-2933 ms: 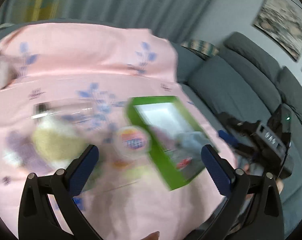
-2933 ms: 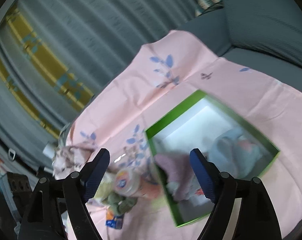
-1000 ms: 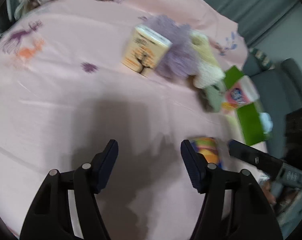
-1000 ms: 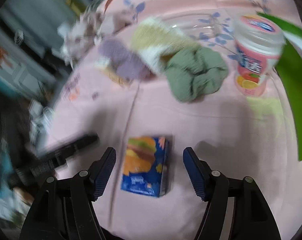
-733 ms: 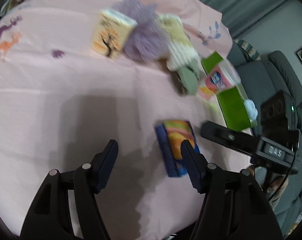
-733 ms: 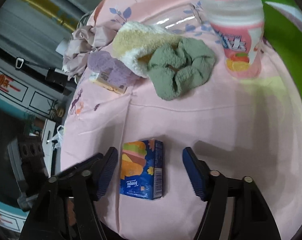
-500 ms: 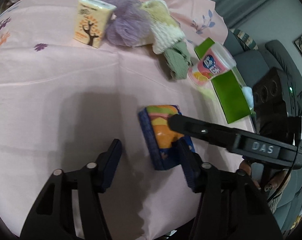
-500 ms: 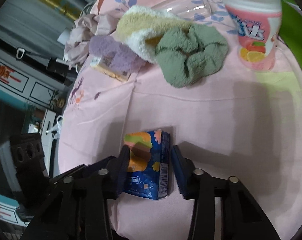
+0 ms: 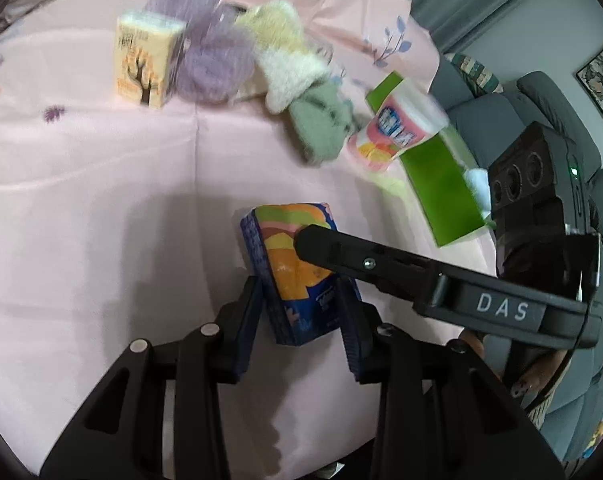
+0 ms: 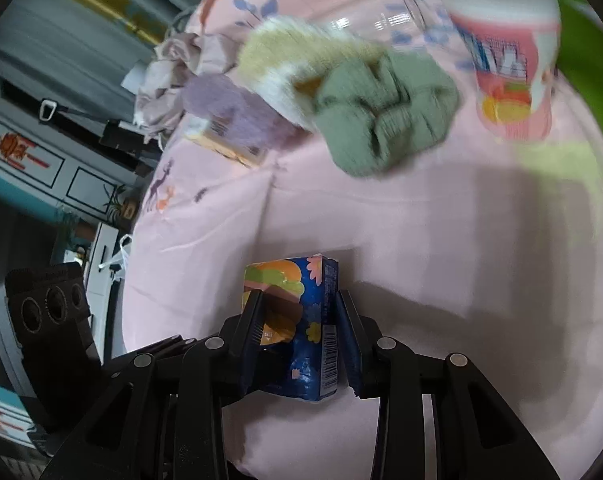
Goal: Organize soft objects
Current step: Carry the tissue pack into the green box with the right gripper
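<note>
Blue tissue pack point(image 9: 297, 272) now clamped from both sides
Left gripper point(image 9: 301, 312) closing on it, right gripper point(image 10: 301, 332) already gripping; lift is next

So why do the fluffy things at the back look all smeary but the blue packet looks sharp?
Left wrist view: the purple fluff and pink tub are motion-blurred, while the blue tissue packet near the lens is clearer. Right wrist view: the green scrunchie smears too, and the fisheye lens bends the edges.

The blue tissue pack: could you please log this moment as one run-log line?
object: blue tissue pack | left gripper: closing around it | right gripper: gripping it | surface: pink cloth
</note>
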{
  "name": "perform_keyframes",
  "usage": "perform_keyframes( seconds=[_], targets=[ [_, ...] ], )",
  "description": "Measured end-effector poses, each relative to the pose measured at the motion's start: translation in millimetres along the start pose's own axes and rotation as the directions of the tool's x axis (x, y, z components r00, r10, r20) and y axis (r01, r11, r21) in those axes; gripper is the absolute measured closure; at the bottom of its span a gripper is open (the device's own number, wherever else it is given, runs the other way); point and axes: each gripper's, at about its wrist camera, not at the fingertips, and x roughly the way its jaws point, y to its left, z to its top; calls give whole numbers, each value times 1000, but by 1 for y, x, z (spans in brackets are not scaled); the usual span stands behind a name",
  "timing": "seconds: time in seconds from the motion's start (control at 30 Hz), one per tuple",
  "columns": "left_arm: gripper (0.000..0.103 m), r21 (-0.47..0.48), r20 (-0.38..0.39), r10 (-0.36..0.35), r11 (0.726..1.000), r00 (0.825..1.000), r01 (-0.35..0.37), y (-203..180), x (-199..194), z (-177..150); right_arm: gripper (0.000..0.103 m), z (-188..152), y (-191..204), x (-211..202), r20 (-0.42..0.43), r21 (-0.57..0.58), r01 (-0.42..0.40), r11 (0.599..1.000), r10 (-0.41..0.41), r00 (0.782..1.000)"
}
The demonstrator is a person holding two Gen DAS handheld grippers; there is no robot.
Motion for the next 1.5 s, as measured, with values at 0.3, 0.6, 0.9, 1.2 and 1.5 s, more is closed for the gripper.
perform_keyframes(
  seconds=[0.3, 0.6, 0.9, 1.2, 1.5],
  targets=[
    [67, 152, 163, -23, 988, 986, -2, -66, -44, 38, 66, 27, 29, -88, 228, -103, 22, 994, 2, 974],
    [67, 294, 307, -120, 955, 944, 26, -137, -70, 92, 66, 74, 39, -176, 425, -146, 112, 983, -40, 904],
    [67, 408, 246, -173, 911, 954, 60, -199, -22, 111, 66, 71, -39, -217, 536, 15, 66, 998, -64, 842],
    [67, 426, 112, -191, 896, 975, 126, -232, 49, 116, 66, 68, -111, -223, 514, 219, 46, 975, -155, 844],
    [67, 395, 10, -163, 907, 987, 146, -238, 99, 118, 66, 69, -153, -207, 442, 353, 68, 933, -230, 867]
  ],
)
